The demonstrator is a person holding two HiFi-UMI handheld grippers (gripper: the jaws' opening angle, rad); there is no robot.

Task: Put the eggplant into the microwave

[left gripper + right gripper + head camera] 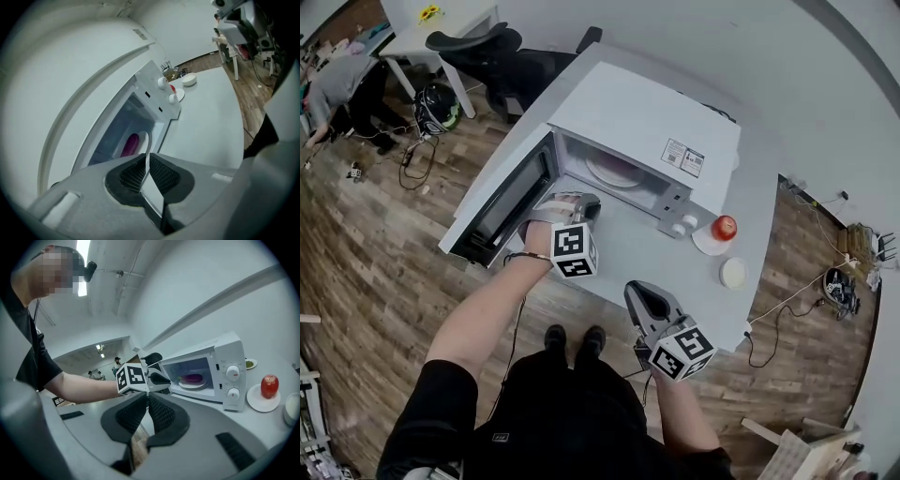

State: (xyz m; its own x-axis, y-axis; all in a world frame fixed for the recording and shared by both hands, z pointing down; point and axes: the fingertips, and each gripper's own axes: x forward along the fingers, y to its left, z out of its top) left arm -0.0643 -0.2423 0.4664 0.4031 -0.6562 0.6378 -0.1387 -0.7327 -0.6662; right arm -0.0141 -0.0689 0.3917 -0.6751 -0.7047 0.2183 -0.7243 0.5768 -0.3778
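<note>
The purple eggplant (131,144) lies on the white turntable plate (192,383) inside the open white microwave (647,122); in the right gripper view the eggplant (191,378) rests at the cavity's middle. The microwave door (502,202) swings wide to the left. My left gripper (591,204) hovers just in front of the opening, above the table, its jaws together and nothing between them (148,157). My right gripper (639,292) hangs near the table's front edge, away from the microwave, its jaws also together and empty (148,397).
A red apple (724,227) sits on a white saucer right of the microwave's dials, with a small white bowl (733,273) in front of it. The grey table (750,187) carries all of this. An office chair (487,47) and a person (337,84) are beyond, on the wooden floor.
</note>
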